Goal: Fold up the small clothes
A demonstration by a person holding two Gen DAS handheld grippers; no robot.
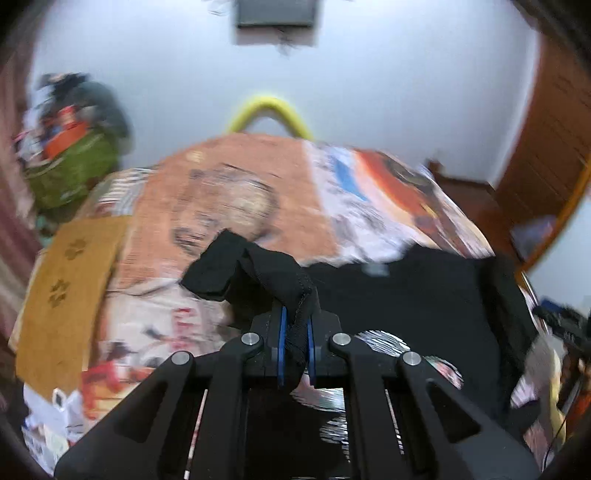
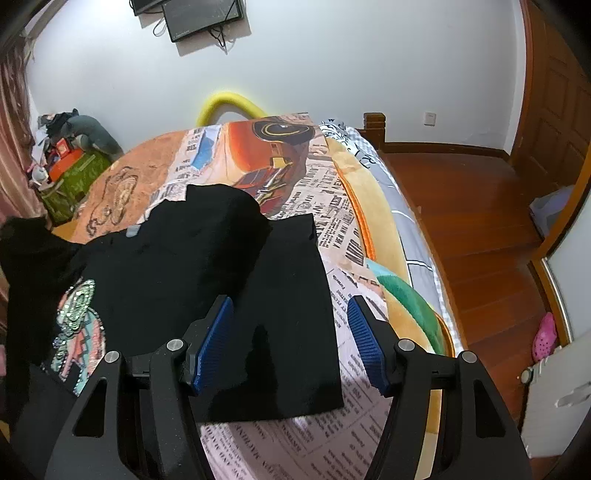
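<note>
A bed fills the middle of the room, covered with a newspaper-and-car print spread; a yellow curved tube stands at its far end. The far wall is plain white, with a dark screen mounted high and cables hanging below it. The floor to the right is reddish wood board. A wooden panelled door stands at far right. At far left, a cluttered green box sits beside a pink curtain. Lighting is even and diffuse.
</note>
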